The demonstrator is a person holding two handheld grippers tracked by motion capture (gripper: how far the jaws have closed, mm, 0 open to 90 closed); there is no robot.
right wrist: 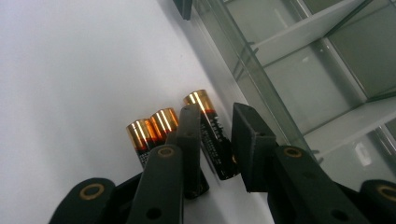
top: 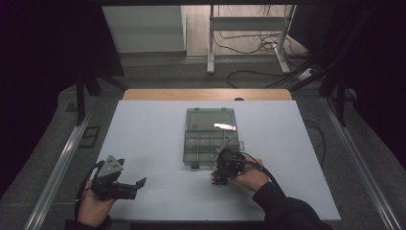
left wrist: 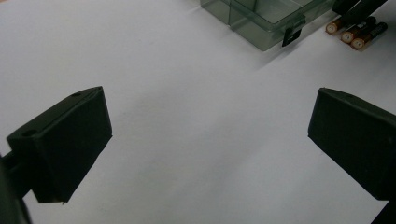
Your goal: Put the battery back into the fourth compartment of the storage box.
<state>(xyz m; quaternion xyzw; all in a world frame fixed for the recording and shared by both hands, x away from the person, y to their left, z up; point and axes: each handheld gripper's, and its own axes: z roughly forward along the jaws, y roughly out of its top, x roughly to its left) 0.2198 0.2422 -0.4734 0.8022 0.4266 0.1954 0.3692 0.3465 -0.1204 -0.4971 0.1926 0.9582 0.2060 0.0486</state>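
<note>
I have the right gripper tipped down over 3 copper-topped black cylindrical batteries that lie side by side on the white table, just beside the near wall of the open, smoke-grey clear plastic compartment box. In the right gripper view its jaws straddle the battery nearest the box, 1 on each side, narrowed close around it; I cannot tell whether the pads are pressing on it yet, so I would not call it grasped. Taking the battery nearest the box makes sense to me: it has the shortest way over the wall into a compartment, and the other 2 stay undisturbed.

The left gripper rests low at the near left of the table, well apart from the box, its jaws spread wide with nothing between them. I judge it is parked there to keep out of the way, angled toward the box's black latch should the box need steadying.
</note>
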